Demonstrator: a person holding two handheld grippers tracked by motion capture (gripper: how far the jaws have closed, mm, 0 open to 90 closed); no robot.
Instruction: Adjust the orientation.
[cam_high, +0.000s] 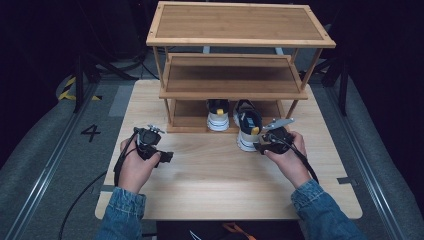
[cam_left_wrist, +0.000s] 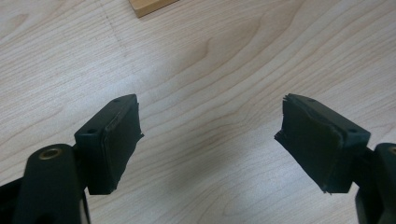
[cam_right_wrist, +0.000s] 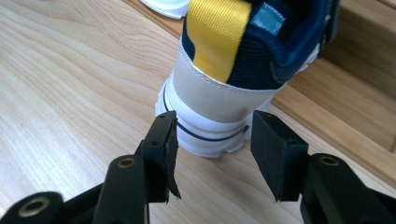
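A navy, white and yellow sneaker stands on the table with its toe under the bottom shelf of the wooden rack and its heel towards me. My right gripper is open at that heel, one jaw tip on each side of the white sole, with no clear press. A matching sneaker sits on the bottom shelf to the left; its white sole also appears in the right gripper view. My left gripper hovers open over bare tabletop, holding nothing.
The three-tier rack stands at the back of the light wooden table; its middle shelf and top are bare. A corner of the rack's base lies ahead of the left gripper. Floor rails flank the table.
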